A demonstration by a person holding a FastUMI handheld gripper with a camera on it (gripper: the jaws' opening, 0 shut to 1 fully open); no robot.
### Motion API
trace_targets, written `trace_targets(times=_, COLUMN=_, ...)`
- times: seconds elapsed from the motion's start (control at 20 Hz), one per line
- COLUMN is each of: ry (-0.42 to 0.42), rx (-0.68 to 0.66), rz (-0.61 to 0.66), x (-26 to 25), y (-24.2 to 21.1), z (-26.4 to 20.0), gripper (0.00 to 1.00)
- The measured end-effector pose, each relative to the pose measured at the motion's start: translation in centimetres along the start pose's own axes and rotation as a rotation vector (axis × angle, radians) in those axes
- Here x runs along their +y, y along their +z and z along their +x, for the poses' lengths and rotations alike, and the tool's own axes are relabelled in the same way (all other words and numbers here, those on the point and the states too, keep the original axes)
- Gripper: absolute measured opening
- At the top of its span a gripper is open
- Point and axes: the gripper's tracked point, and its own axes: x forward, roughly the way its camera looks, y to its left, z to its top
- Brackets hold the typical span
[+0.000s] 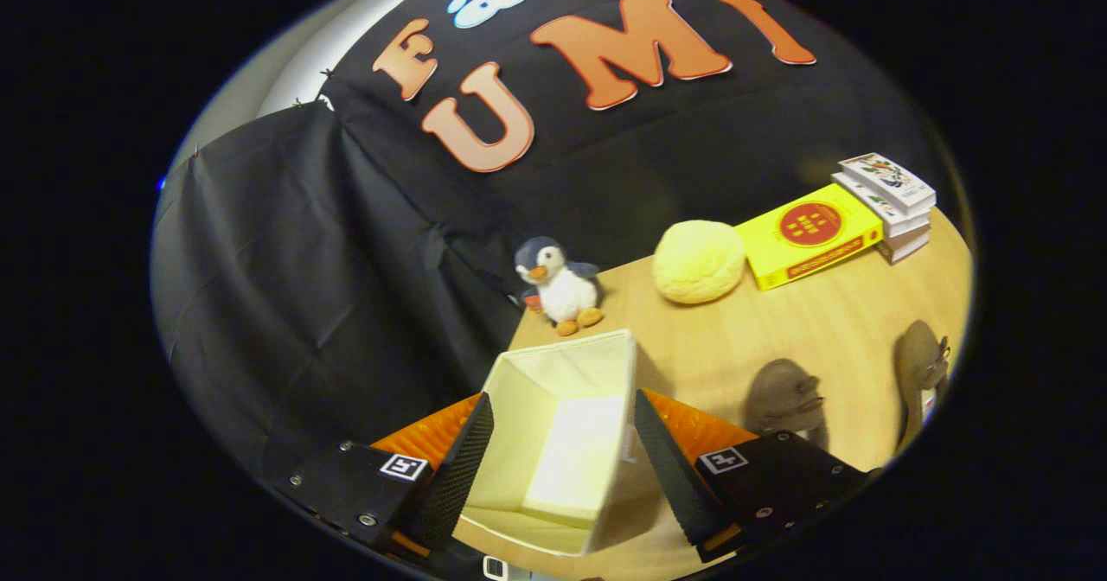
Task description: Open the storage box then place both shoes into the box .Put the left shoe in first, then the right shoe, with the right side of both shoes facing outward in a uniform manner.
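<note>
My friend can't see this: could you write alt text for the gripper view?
An open tool hovers over an empty, open storage box on a wooden table. Two brown shoes wait beside it; beyond sit a toy penguin, yellow ball and books.

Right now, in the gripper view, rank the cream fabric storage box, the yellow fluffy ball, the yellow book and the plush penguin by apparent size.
1. Cream fabric storage box, between the open gripper fingers; nearness inflates it.
2. Yellow book and yellow fluffy ball: too alike to separate.
3. Plush penguin, smallest.
</note>
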Motion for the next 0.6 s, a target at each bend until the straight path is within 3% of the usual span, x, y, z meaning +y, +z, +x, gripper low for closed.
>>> trace_targets(times=0.35, ry=-0.238, rx=-0.018, rz=-0.039, x=-12.5, y=-0.8, z=-3.9, gripper=0.98)
trace_targets(times=0.6, ry=-0.370, rx=0.019, rz=-0.150, x=-18.5, y=-3.0, z=-4.8, gripper=0.98)
